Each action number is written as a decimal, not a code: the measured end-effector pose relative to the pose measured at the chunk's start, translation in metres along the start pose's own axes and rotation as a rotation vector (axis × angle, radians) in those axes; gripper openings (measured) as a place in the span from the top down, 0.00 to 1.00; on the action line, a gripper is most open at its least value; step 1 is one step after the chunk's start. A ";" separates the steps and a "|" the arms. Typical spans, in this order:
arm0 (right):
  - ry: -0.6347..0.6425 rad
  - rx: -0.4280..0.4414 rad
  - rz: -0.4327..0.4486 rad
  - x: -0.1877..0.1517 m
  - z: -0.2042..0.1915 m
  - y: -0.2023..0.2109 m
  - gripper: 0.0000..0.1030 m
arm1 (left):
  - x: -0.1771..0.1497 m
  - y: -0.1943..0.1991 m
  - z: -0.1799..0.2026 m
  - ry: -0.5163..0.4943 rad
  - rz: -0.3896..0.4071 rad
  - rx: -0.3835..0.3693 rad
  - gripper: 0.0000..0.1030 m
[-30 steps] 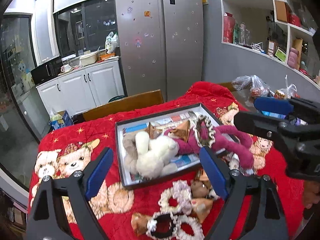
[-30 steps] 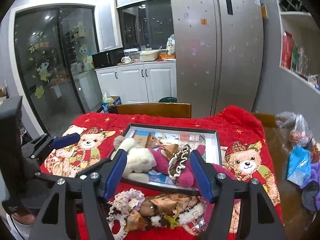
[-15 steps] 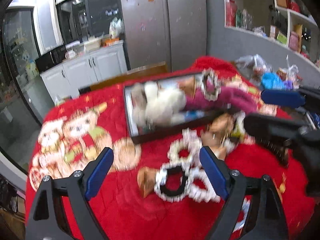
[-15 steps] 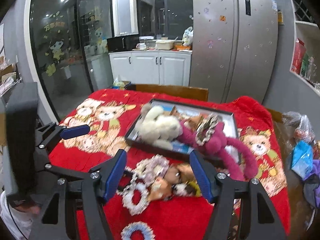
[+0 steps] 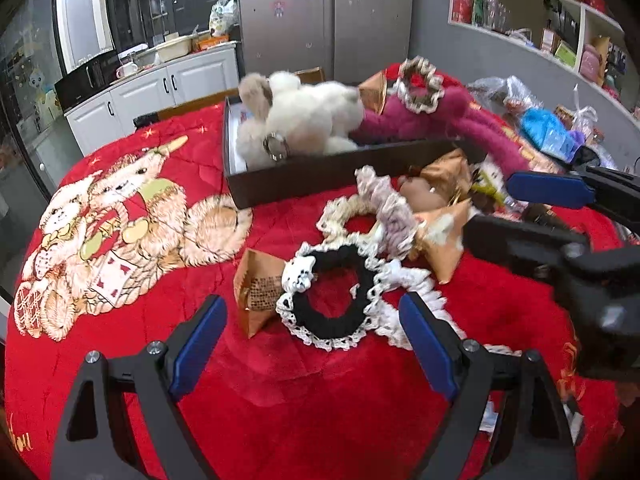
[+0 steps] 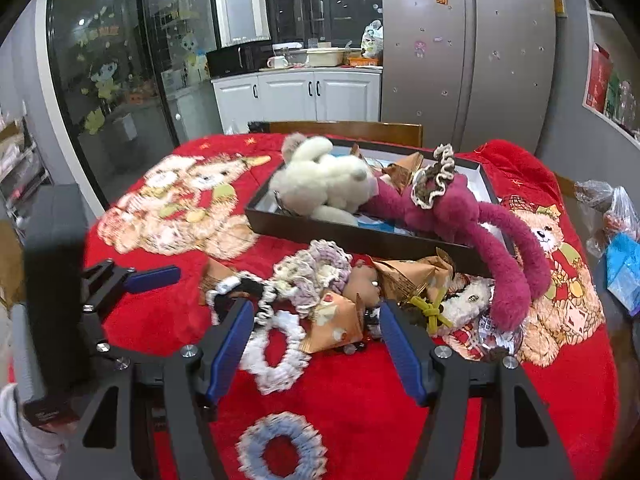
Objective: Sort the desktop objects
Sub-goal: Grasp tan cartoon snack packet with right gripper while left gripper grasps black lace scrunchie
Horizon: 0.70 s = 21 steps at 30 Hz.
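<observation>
on the red blanket [image 5: 132, 360], in front of the dark tray [image 5: 320, 172], lies a pile of scrunchies and small gold packets. above the black scrunchie with white lace [image 5: 332, 300] hangs the left gripper [image 5: 312, 332], fingers apart and holding nothing. the right gripper [image 6: 316, 332] also stands open, over a white scrunchie [image 6: 276, 356]. inside the tray lie a white plush [image 6: 324, 188] and a pink plush [image 6: 460, 216].

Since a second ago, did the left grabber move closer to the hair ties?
Yes. The left gripper came down toward the red blanket: the black scrunchie now lies between its open jaws, and the dark tray looks much nearer.
</observation>
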State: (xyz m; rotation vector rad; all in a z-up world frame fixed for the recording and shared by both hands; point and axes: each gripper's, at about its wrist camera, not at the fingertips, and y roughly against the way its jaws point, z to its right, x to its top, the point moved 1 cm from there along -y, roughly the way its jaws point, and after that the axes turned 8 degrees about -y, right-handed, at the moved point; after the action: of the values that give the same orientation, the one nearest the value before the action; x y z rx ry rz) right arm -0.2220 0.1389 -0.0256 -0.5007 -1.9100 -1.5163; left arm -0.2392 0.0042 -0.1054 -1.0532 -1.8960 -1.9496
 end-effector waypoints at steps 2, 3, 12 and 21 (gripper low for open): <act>0.011 -0.023 -0.035 -0.003 0.003 -0.018 0.35 | -0.001 -0.007 0.000 0.001 -0.013 0.003 0.14; 0.010 -0.028 -0.051 -0.005 0.005 -0.025 0.35 | -0.002 -0.011 -0.001 0.002 -0.019 -0.005 0.14; -0.044 0.004 -0.104 -0.010 0.021 -0.062 0.35 | -0.004 -0.026 -0.013 0.025 -0.030 -0.021 0.14; 0.009 -0.038 -0.084 -0.012 0.014 -0.069 0.38 | -0.006 -0.029 -0.008 0.003 -0.015 -0.020 0.20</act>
State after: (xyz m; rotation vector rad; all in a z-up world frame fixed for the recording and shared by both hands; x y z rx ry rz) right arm -0.2612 0.1350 -0.0847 -0.4340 -1.9196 -1.6084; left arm -0.2553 -0.0009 -0.1310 -1.0436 -1.8922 -1.9807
